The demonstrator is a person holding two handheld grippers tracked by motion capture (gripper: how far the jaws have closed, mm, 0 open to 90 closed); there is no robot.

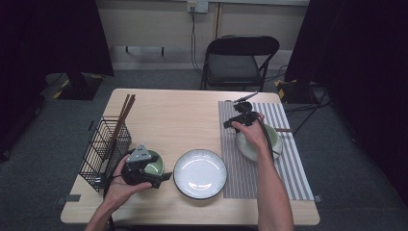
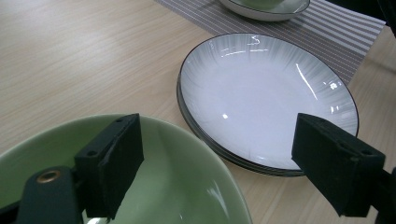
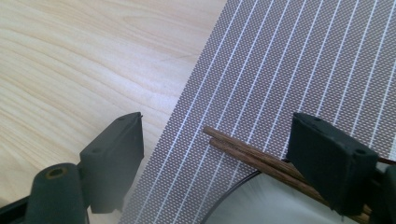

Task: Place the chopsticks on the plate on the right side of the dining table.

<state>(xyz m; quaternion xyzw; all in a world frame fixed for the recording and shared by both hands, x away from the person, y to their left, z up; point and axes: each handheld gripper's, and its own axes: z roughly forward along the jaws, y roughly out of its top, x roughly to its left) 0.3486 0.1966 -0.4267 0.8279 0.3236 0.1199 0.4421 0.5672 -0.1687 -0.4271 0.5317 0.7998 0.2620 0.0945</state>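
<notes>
My left gripper (image 1: 146, 169) is at the front left of the table, held open over a green bowl (image 1: 156, 166). In the left gripper view its left jaw is inside the green bowl (image 2: 187, 172) and the bowl's rim runs between the jaws. A white plate (image 2: 261, 93) lies just beyond. My right gripper (image 1: 242, 118) hovers open over the striped placemat (image 1: 288, 168). Between its jaws, near the right one, a pair of brown chopsticks (image 3: 247, 156) rests across a plate rim (image 3: 229, 196).
A black wire basket (image 1: 103, 147) holding chopsticks (image 1: 122, 115) stands at the table's left edge. The white plate (image 1: 199, 173) sits front centre. A second plate with a green bowl (image 1: 262, 142) lies on the placemat. A folding chair (image 1: 238, 60) stands behind the table.
</notes>
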